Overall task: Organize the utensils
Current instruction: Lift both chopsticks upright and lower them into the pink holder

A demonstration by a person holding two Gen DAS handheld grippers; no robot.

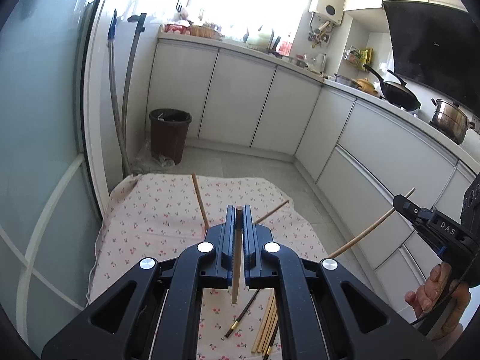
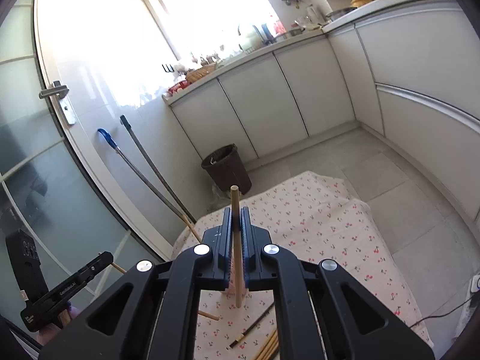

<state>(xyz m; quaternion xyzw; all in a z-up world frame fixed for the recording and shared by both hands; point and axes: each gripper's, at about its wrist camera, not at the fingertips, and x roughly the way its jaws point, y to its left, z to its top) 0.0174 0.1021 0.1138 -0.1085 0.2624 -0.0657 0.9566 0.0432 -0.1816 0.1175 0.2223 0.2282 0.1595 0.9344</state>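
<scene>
Nearest, the left tongs (image 1: 239, 210) are clamped on one pale wooden chopstick (image 1: 237, 258), and the right tongs (image 2: 236, 213) are likewise closed on another chopstick (image 2: 237, 258), probably lifted for pairing. Below, loose chopsticks (image 1: 267, 330) lie bundled on the cherry-print cloth (image 1: 156, 210) covering the table; beyond stands a brown bin (image 1: 169, 133)
</scene>
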